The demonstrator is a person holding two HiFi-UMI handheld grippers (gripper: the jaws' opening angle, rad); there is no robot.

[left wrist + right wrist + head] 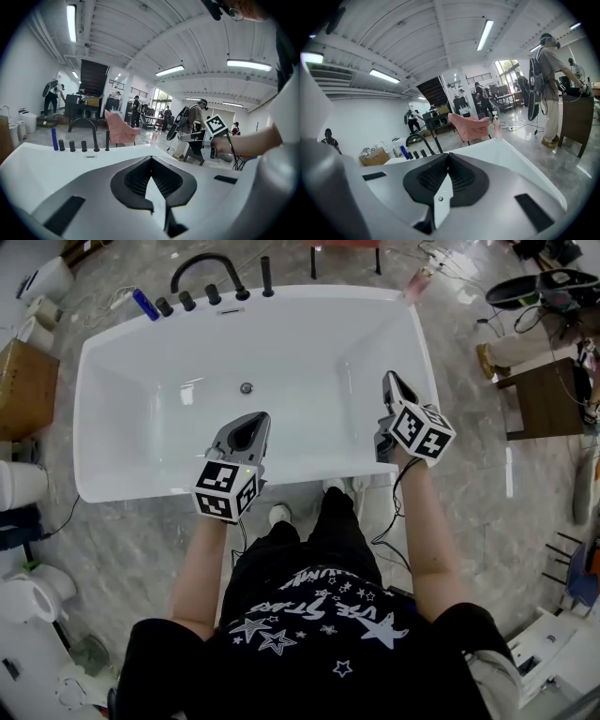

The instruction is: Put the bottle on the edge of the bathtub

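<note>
A white bathtub [94,488] fills the middle of the head view. A blue bottle [145,304] lies on its far left corner rim, left of the black taps; it stands out in the left gripper view [54,138] and the right gripper view [404,152]. A pale pink bottle [419,282] stands at the far right corner [497,127]. My left gripper [251,418] hovers over the tub's near side, jaws together and empty [151,158]. My right gripper [389,379] hangs by the right rim, shut with nothing in it [449,154].
A black arched faucet [208,268] and several black knobs line the tub's far rim. A cardboard box [23,381] and a toilet [28,596] sit at the left, a wooden table [539,395] at the right. A pink chair [471,126] and people stand beyond.
</note>
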